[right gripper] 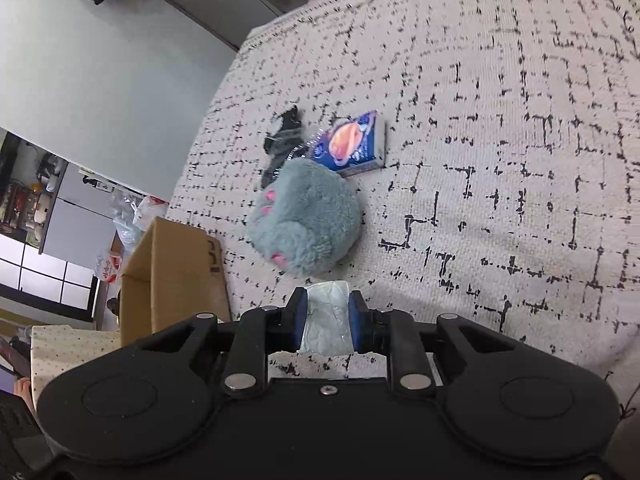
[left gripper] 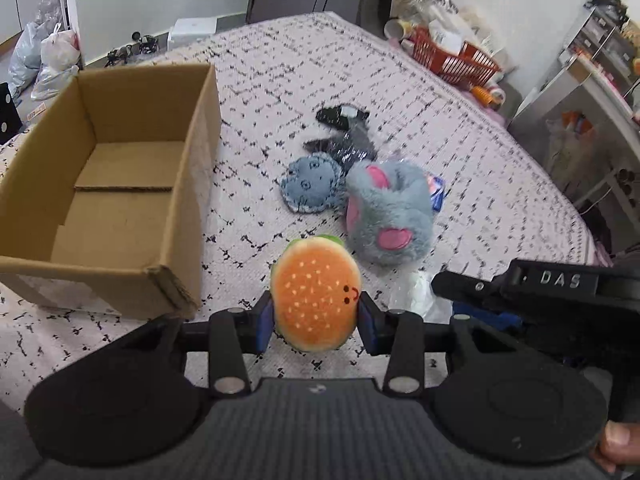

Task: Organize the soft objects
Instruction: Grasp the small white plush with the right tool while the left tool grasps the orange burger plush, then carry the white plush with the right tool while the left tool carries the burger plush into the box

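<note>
left claw (left gripper: 316, 312) grips the burger plush (left gripper: 316, 292), right claw (right gripper: 326, 320) pinches a white packet (right gripper: 326, 324); cardboard box (left gripper: 120, 184) left of them sits empty, grey plush (left gripper: 390, 216) and others ahead still waiting.

In the left wrist view the cardboard box (left gripper: 120, 184) stands on the tabletop (left gripper: 460, 152); right of the box lies the round flat plush (left gripper: 310, 184); touching that plush on its right sits the furry slipper toy (left gripper: 390, 216); behind both, farther from the box, lies the dark wrapped item (left gripper: 344, 132); the small printed packet (right gripper: 354, 142) lies just beyond the slipper toy; the basket (left gripper: 452, 56) stands well beyond, at the tabletop's far edge.
</note>
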`<action>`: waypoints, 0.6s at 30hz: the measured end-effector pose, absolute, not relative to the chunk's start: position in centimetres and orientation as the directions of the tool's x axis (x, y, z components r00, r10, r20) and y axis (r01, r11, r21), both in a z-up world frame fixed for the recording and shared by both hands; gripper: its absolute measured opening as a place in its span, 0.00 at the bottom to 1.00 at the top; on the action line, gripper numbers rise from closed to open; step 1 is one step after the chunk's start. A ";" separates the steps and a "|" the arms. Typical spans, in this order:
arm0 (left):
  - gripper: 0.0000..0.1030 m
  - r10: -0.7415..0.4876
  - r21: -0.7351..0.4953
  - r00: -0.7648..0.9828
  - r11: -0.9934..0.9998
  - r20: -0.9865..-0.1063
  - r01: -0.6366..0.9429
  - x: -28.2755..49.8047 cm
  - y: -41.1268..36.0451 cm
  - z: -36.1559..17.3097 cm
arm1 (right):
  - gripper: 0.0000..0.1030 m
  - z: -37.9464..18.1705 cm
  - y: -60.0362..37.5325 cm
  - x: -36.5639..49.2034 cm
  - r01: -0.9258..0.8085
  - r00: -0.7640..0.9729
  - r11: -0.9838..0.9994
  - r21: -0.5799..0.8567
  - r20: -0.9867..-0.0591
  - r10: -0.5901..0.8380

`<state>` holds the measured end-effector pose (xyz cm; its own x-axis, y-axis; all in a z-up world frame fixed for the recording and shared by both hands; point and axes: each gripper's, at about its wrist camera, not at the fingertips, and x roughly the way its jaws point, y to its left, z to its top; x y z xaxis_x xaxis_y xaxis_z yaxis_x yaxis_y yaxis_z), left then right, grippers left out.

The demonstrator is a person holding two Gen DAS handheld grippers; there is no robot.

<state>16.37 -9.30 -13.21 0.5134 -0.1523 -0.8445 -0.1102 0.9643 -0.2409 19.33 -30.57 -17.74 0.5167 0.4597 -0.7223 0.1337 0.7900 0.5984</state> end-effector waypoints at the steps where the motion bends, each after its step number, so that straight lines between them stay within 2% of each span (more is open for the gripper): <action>1: 0.40 -0.156 -0.245 0.520 0.964 -0.840 -0.107 16.1 -9.2 -12.7 | 0.21 -17.4 -30.5 18.9 0.133 0.524 0.792 0.596 -0.720 0.454; 18: 0.40 -0.199 -0.301 0.609 0.951 -0.768 -0.069 13.0 -5.4 -7.1 | 0.21 -9.1 -27.6 14.1 0.027 0.653 0.833 0.552 -0.641 0.403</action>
<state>13.05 -5.41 -7.09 0.6090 -0.1988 -0.7678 -0.0687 0.9512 -0.3008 14.08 -27.63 -9.14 0.6535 0.4031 -0.6407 0.0272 0.8334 0.5520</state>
